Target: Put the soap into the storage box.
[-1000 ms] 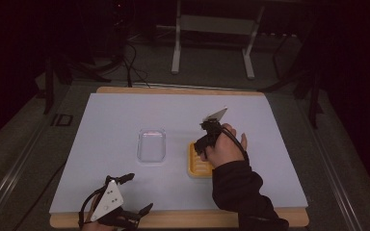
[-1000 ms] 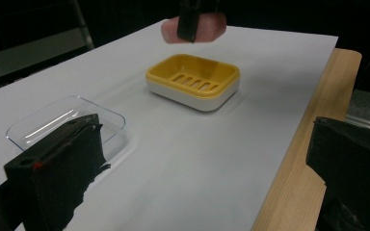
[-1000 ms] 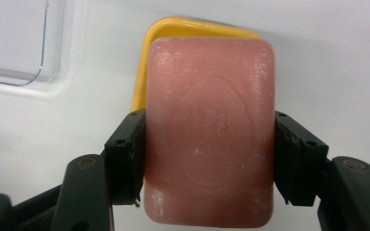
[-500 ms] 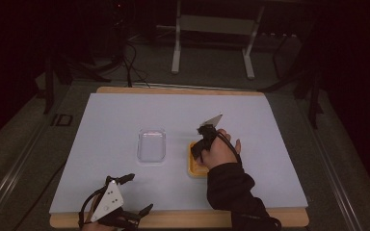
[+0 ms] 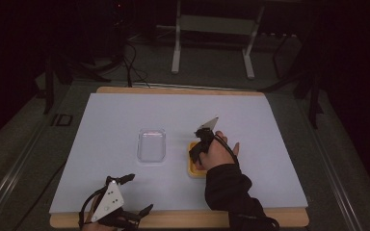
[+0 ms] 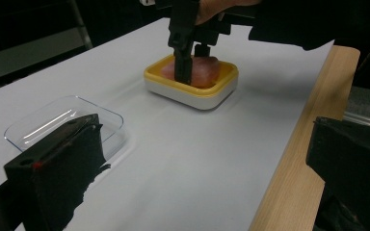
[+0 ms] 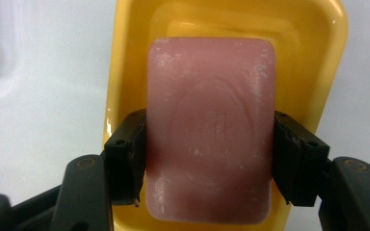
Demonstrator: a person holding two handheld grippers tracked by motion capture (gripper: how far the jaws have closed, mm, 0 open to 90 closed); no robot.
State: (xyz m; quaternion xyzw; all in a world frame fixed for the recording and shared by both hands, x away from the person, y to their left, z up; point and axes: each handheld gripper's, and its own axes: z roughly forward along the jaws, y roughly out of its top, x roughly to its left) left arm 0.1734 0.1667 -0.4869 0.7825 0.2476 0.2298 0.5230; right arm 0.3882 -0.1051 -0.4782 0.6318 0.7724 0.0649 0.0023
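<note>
Item: pink soap bar in yellow dish, clamped at both sides by our right tool. Left tool idle, jaws apart. Risk, as we judge it: the slick bar may slip free on lifting.

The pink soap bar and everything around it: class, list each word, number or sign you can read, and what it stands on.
Pink soap bar: an oval stamp with raised marks in its middle, too worn and blurred to read.
Floor left of the table: a pale mark, perhaps "ID", too dim to be sure.
No other text is readable.
</note>
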